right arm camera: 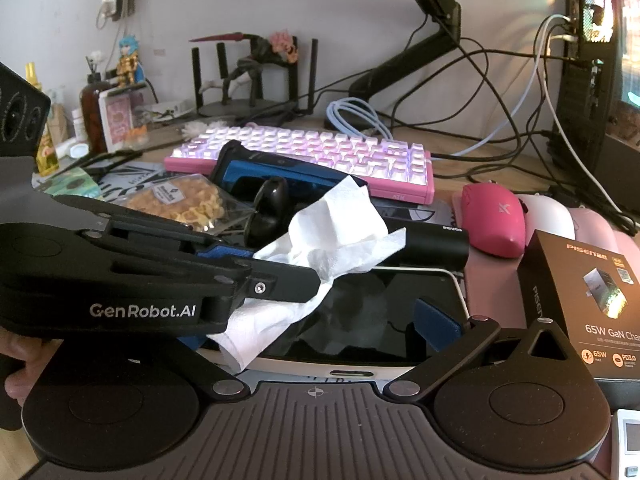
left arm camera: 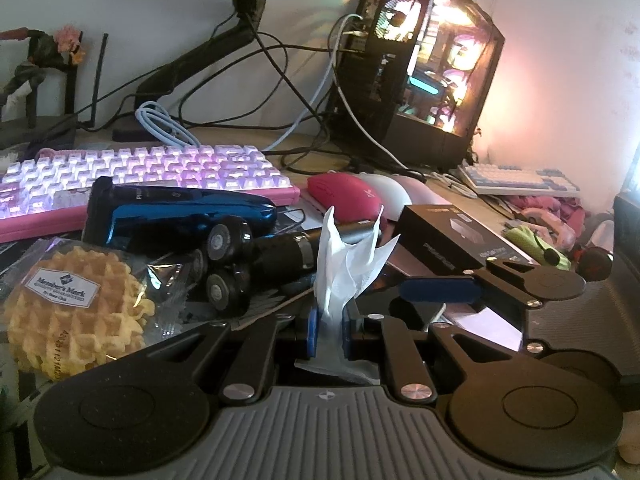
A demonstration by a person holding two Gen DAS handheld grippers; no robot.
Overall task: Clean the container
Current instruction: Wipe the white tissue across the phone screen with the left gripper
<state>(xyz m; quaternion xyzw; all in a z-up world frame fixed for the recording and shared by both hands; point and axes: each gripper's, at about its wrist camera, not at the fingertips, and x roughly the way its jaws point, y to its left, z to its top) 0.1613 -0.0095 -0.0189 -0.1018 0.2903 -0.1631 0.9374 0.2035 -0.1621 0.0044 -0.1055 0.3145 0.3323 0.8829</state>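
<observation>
My left gripper is shut on a crumpled white tissue, which sticks up between its blue pads. In the right wrist view the left gripper comes in from the left and holds the tissue over a glossy black container with a white rim. My right gripper grips this container at its sides, one blue pad showing on the right; the left pad is hidden by the tissue and the other gripper. The right gripper also shows in the left wrist view.
The desk is crowded: a pink lit keyboard, a blue shaver, a black tube, a wrapped waffle, a pink mouse, a black charger box, a lit PC case and cables.
</observation>
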